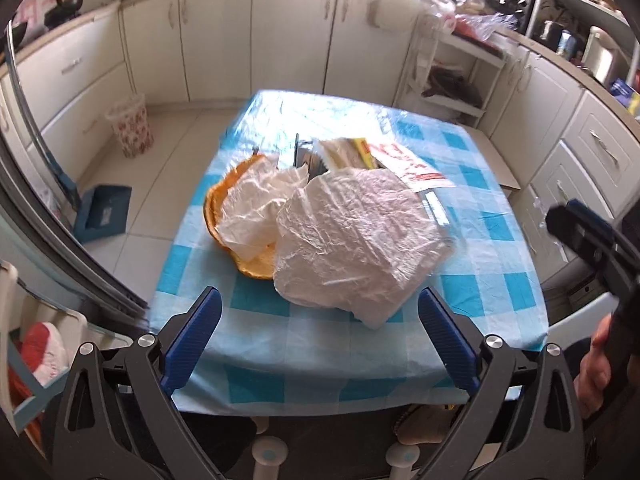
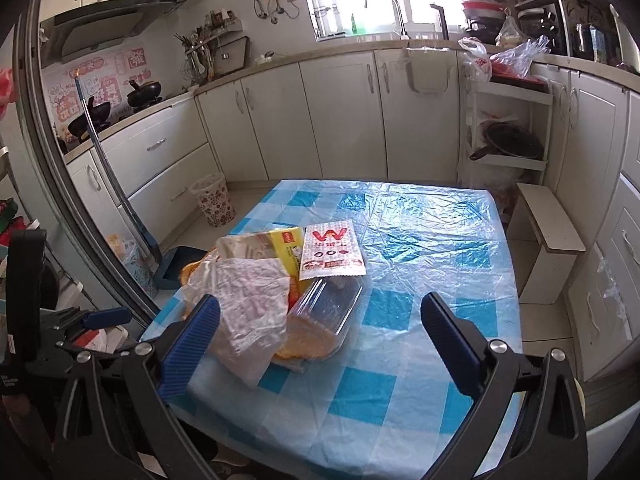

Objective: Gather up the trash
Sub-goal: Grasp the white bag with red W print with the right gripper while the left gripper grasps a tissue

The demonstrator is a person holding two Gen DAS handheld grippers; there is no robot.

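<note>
Both grippers hover above the near edge of the checked counter (image 2: 420, 240), fingers spread wide and holding nothing: the left gripper (image 1: 320, 334), the right gripper (image 2: 320, 338). The trash sits in one heap mid-counter: crumpled white wrapper (image 1: 352, 240), orange paper (image 1: 256, 266), yellow box (image 2: 286, 246), red-printed bag (image 2: 332, 250), clear plastic tray (image 2: 328, 300).

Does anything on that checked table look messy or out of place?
Yes: a heap of trash, crumpled white paper, an orange peel, a clear plastic box and a wrapper lie jumbled near one table edge.
</note>
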